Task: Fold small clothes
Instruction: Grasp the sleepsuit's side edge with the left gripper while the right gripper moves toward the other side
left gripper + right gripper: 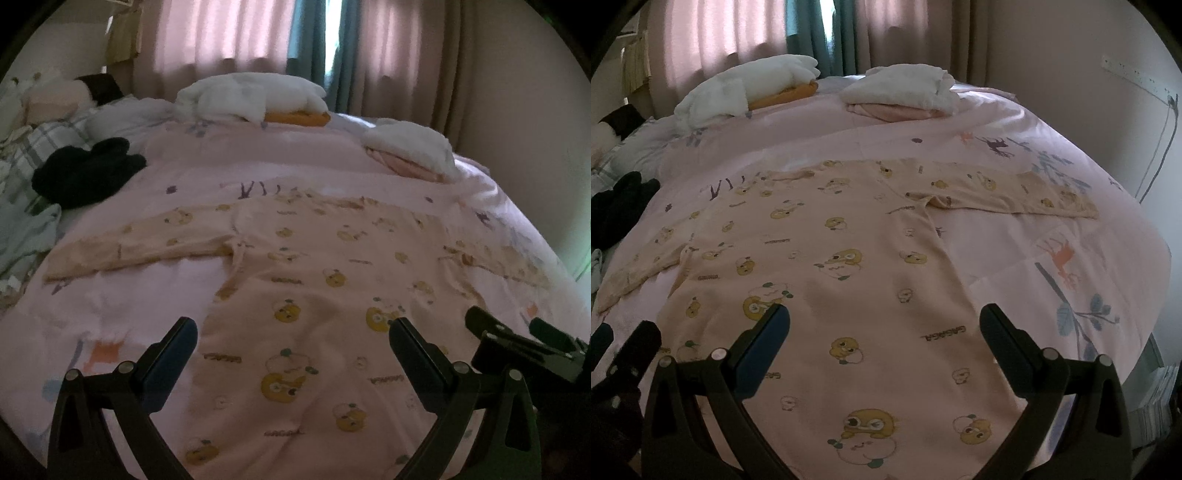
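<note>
shirt (849, 258) flat on bed (1015, 122); black garment (85, 170) left; left gripper (293, 332), right gripper (884, 317) spread, empty.

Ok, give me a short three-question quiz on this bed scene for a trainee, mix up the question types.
1. True or false: the printed shirt lies spread flat on the bed cover with both sleeves out to the sides.
2. Multiple choice: what does the left gripper hold? A) a sleeve B) the hem C) nothing
3. Fill in: the black garment lies to the shirt's ____ side in both views.

Key: 1 true. 2 C; its fingers are apart, as are those of the right gripper. 3 left.
</note>
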Demonstrator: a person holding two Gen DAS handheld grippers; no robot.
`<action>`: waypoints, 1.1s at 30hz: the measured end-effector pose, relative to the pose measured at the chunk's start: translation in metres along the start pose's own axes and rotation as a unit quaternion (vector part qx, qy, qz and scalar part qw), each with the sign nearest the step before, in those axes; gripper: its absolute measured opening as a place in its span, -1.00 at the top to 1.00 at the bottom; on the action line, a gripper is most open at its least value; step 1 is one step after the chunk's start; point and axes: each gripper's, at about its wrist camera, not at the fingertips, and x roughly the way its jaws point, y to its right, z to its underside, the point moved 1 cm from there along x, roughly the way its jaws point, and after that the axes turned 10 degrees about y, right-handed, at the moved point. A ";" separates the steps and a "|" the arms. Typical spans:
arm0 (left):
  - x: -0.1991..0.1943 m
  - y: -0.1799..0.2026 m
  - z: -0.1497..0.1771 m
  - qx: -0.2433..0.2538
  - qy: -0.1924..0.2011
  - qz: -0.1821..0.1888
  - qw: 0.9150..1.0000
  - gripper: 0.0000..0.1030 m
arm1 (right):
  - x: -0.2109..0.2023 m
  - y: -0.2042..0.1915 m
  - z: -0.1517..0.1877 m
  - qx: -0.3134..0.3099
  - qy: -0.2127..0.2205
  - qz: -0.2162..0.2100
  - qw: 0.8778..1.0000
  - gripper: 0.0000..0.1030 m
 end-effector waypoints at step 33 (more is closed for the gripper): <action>0.175 -0.094 -0.017 -0.158 -0.098 0.077 0.980 0.72 | 0.032 0.113 0.015 0.169 -0.044 0.051 0.983 -1.00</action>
